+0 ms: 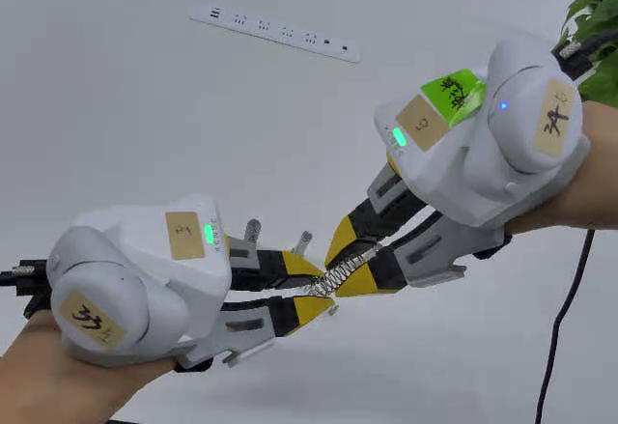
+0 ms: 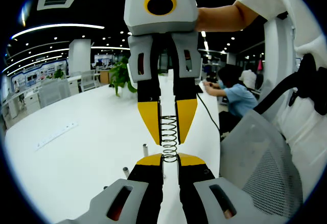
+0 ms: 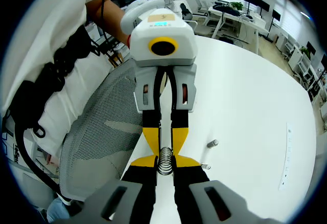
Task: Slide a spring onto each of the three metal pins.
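Threading step: right gripper clamps the spring mid-air, left gripper pinched tight at its end, probably on a pin, can't confirm. Next: keep axes aligned, push spring on.

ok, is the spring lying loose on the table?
No, the spring is held clear of the table, pinched between the tips of the left gripper and the right gripper.

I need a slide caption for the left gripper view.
Left gripper and right gripper pinch one spring above a white table.
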